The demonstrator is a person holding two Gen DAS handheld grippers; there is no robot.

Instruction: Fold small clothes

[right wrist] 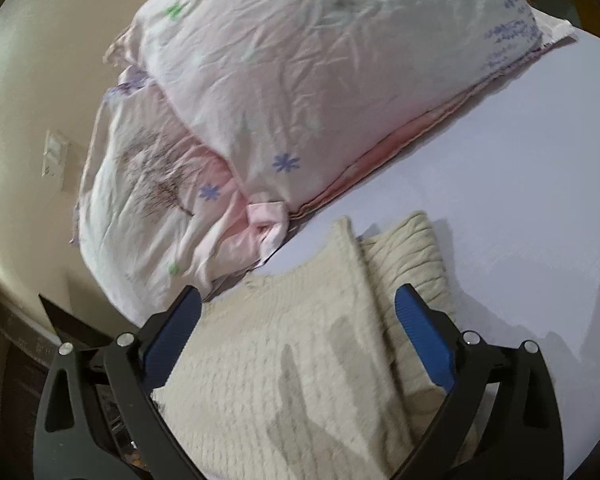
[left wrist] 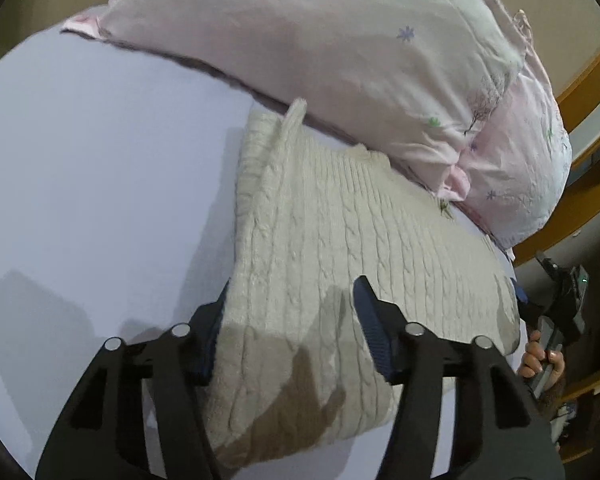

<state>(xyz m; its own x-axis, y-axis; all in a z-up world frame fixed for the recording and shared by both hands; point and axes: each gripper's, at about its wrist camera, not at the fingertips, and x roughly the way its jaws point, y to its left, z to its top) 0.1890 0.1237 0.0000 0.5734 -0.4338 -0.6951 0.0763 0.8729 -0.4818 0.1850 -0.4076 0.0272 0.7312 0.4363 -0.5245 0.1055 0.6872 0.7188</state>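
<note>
A cream cable-knit sweater (left wrist: 340, 232) lies on the pale lilac bed sheet (left wrist: 100, 180), partly folded, with one side turned over onto the body. My left gripper (left wrist: 292, 304) is open above the sweater's near left edge; its fingers straddle the knit without closing on it. In the right wrist view the same sweater (right wrist: 292, 360) fills the lower middle, its folded sleeve part (right wrist: 412, 264) to the right. My right gripper (right wrist: 296, 312) is open, hovering over the sweater. The right gripper's body and the hand holding it show at the left view's right edge (left wrist: 556, 320).
Two pink floral pillows (left wrist: 340, 48) are stacked behind the sweater, touching its far edge; they show in the right view (right wrist: 260, 100) too. A wooden bed frame (left wrist: 588, 88) runs at right. A beige wall with a switch plate (right wrist: 56, 160) is at left.
</note>
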